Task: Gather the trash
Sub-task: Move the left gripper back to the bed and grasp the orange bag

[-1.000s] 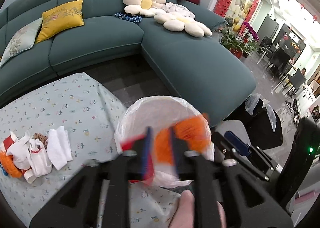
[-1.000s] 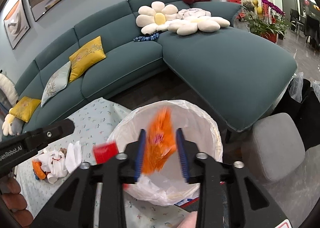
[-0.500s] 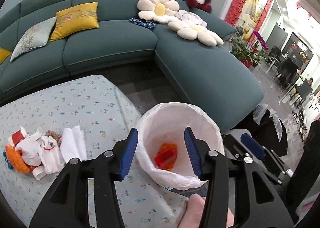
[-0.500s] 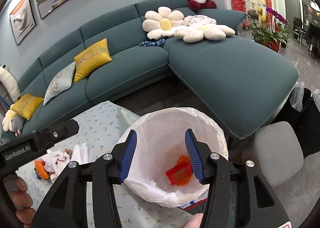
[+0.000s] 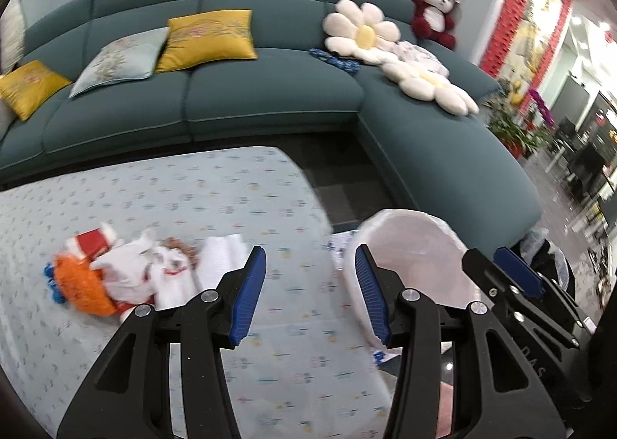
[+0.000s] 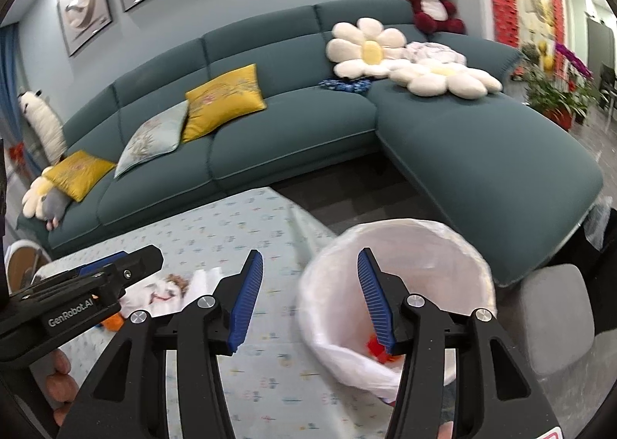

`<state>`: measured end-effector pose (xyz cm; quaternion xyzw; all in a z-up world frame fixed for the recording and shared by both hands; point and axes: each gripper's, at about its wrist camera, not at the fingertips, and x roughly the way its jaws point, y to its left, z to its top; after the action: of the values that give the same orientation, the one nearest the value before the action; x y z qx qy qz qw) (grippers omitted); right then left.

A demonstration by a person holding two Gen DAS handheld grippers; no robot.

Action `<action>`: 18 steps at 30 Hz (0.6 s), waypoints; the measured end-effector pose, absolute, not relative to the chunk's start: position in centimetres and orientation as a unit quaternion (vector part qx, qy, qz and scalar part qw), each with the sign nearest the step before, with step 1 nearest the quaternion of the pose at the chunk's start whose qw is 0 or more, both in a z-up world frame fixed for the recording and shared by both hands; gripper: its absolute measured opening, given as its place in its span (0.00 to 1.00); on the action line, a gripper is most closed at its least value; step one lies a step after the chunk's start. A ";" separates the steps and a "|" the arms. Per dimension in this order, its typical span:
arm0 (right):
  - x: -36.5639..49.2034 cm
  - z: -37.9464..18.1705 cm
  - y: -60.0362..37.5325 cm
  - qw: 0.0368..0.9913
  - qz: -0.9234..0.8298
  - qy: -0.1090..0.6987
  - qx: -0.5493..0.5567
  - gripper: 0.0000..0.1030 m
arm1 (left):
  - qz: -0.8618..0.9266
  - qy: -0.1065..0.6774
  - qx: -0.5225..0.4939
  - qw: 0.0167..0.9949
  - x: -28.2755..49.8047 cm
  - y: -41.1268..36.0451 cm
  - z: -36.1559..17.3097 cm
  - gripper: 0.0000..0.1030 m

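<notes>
A pile of trash (image 5: 127, 277) lies on the patterned table: orange wrapper, red-and-white packet, crumpled white paper and tissues; it also shows in the right wrist view (image 6: 166, 290), partly hidden by the left gripper. A bin lined with a white bag (image 5: 416, 257) stands at the table's right edge; in the right wrist view the bin (image 6: 408, 257) holds orange and red trash (image 6: 376, 346). My left gripper (image 5: 310, 292) is open and empty above the table, between pile and bin. My right gripper (image 6: 308, 294) is open and empty at the bin's left rim.
The table has a light floral cloth (image 5: 200, 200). A teal corner sofa (image 5: 270, 99) with yellow cushions, flower pillows and a red plush bear stands behind. A grey stool (image 6: 555, 311) sits right of the bin. Dark floor lies between table and sofa.
Both grippers dropped orange and red trash into the bin and opened. Both have since swung left, away from over the bin toward the pile on the table.
</notes>
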<state>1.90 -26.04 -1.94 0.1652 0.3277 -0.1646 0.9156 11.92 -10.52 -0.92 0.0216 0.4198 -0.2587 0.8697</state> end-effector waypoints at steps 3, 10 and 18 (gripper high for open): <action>2.7 -1.7 -24.1 0.918 -0.148 0.332 0.156 0.49 | -0.236 0.423 0.011 0.875 12.6 -7.9 -1.1 0.45; 5.1 -1.8 -19.5 0.920 -0.108 0.349 0.143 0.49 | -0.172 0.433 -0.014 0.885 13.9 -1.3 -2.2 0.59; 7.8 -3.9 -14.0 0.913 -0.068 0.381 0.130 0.49 | -0.101 0.459 -0.040 0.882 15.7 6.0 -4.6 0.67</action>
<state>7.83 -14.03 -3.89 0.1298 0.3812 -0.0676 0.9129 15.72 5.98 -4.60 -0.0400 0.4592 -0.1014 0.8816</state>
